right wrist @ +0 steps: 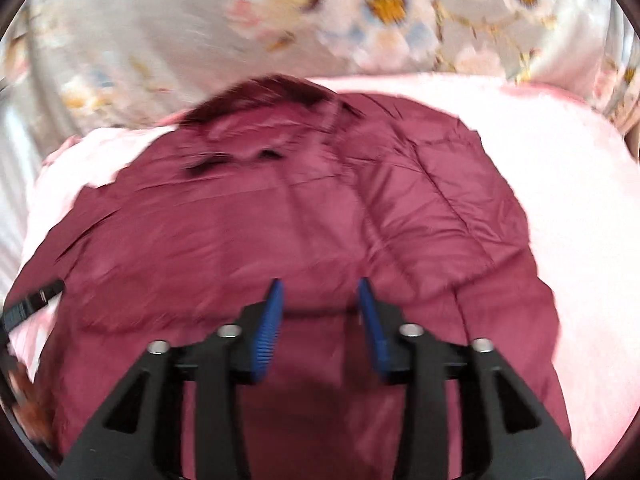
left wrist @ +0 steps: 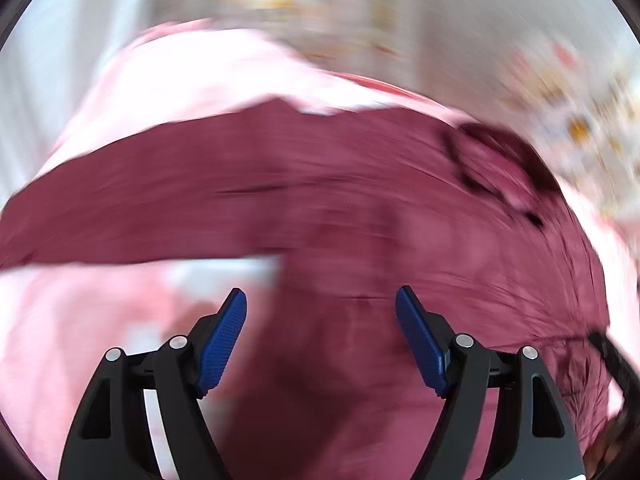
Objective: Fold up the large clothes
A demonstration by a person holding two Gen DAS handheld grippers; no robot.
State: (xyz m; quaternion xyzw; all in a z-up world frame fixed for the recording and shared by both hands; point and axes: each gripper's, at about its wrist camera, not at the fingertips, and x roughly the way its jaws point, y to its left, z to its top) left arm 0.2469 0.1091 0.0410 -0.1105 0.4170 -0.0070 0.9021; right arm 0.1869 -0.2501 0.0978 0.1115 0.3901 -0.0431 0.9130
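Dark red padded jacket [right wrist: 304, 232] lies spread on a pink blanket [right wrist: 560, 208], collar end toward the far edge where a floral cover [right wrist: 280, 24] bunches up; the body of the jacket reaches the near edge under both tools. Left gripper [left wrist: 320, 304]: jaws wide apart, nothing between the blue pads [left wrist: 224, 340], hanging over the jacket where a long arm of it runs off toward the blanket's left edge. Right gripper [right wrist: 320, 296]: jaws at a middling gap, also empty, above the jacket's near middle; the fabric below does not look pinched. The left view is badly smeared, so seams there are hard to read. Judgement: this is a re-grip between folds, nothing held. To do it well, pick both grab points on the same outer edge of the jacket, spaced well apart, and bite through the full padded thickness, not just the slick top layer, which will likely slip. Lift evenly so the fold line stays straight, and keep the dark strap [right wrist: 32, 300] near the left edge from getting trapped.
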